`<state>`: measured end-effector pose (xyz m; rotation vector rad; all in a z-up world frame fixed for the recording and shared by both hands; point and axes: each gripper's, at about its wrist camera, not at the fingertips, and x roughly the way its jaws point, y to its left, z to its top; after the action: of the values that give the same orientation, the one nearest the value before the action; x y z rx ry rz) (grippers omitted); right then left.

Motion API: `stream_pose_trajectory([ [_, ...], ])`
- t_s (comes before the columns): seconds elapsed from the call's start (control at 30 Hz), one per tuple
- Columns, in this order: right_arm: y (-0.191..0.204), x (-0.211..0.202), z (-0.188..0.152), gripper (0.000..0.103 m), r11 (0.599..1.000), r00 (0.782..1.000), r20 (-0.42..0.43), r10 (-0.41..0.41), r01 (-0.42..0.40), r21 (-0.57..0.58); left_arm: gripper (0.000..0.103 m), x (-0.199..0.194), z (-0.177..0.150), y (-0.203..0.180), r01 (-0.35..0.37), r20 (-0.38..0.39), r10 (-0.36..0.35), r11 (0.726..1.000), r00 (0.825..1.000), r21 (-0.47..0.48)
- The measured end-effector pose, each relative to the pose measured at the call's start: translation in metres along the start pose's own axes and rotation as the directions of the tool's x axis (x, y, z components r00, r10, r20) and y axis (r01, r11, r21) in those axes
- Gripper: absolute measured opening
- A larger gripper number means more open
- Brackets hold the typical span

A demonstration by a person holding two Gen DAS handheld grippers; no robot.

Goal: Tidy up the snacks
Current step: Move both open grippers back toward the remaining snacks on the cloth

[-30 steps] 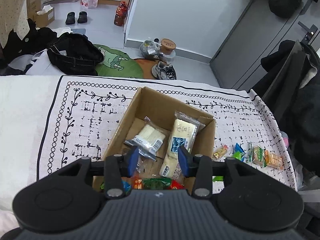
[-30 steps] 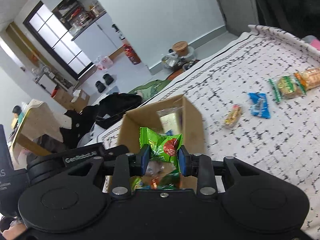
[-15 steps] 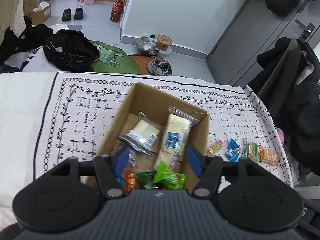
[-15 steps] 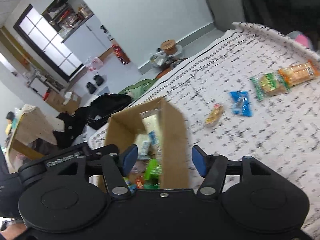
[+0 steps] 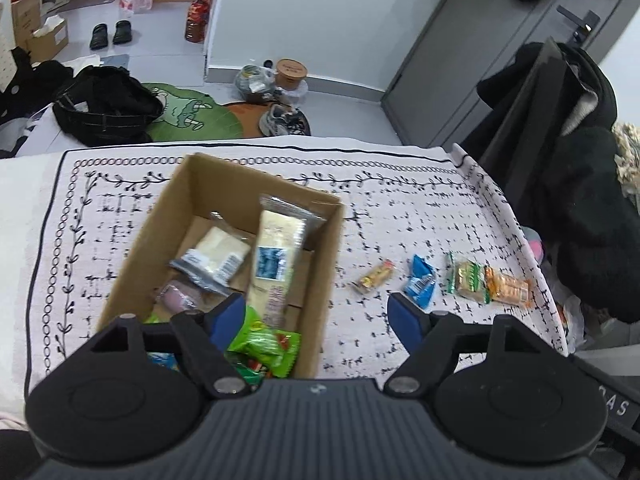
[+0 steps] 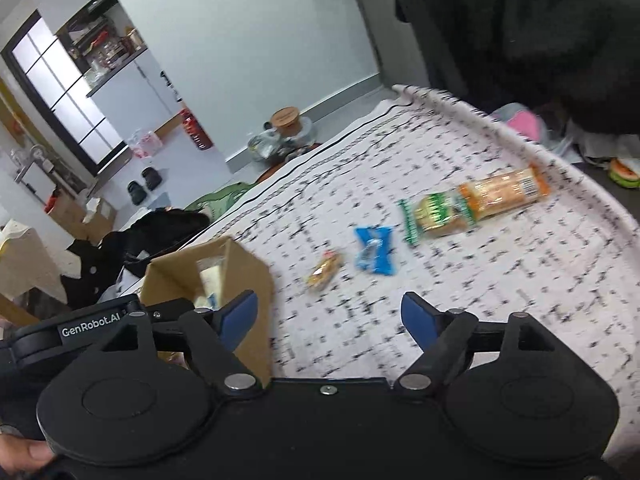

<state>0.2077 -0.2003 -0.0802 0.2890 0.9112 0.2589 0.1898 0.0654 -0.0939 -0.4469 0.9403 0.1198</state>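
Observation:
A cardboard box stands on the patterned tablecloth and holds several snacks: a long pale packet, a smaller pale packet and a green packet at the near end. To its right lie a small yellow snack, a blue packet, a green-edged packet and an orange packet. My left gripper is open and empty over the box's near right wall. My right gripper is open and empty; the box is at its left and the loose snacks lie ahead.
The tablecloth ends in a curved edge at the right, next to a chair hung with dark clothes. Beyond the far edge are a black bag, a green rug and shoes on the floor.
My right gripper opened and let the green packet drop into the box, then swung right toward the loose snacks. My left gripper opened wider and shifted right.

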Motion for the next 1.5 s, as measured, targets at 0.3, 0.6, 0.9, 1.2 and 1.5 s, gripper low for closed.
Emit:
stream_pose_trajectory([
  [0.3, -0.038, -0.013, 0.015, 0.096, 0.998, 0.997, 0.031, -0.067, 0.066, 0.023, 0.095, 0.005, -0.004, -0.035, 0.026, 0.017, -0.026, 0.999, 1.000, 0.039],
  [0.6, -0.073, -0.011, 0.017, 0.103, 0.989, 0.987, 0.092, -0.131, 0.124, 0.081, 0.103, 0.014, -0.007, -0.065, 0.044, 0.033, -0.047, 0.994, 0.998, 0.100],
  [0.9, -0.095, -0.006, 0.016, 0.103, 0.971, 0.973, 0.103, -0.207, 0.191, 0.144, 0.103, 0.039, -0.012, -0.081, 0.052, -0.008, -0.051, 0.990, 0.999, 0.131],
  [1.2, -0.112, 0.020, 0.018, 0.102, 0.964, 0.981, 0.032, -0.189, 0.179, 0.197, 0.103, 0.071, -0.013, -0.098, 0.051, -0.052, -0.043, 0.987, 0.998, 0.151],
  [1.5, -0.116, 0.045, 0.028, 0.099, 0.958, 0.984, 0.004, -0.177, 0.172, 0.231, 0.100, 0.112, -0.010, -0.102, 0.040, -0.056, -0.031, 0.986, 0.998, 0.159],
])
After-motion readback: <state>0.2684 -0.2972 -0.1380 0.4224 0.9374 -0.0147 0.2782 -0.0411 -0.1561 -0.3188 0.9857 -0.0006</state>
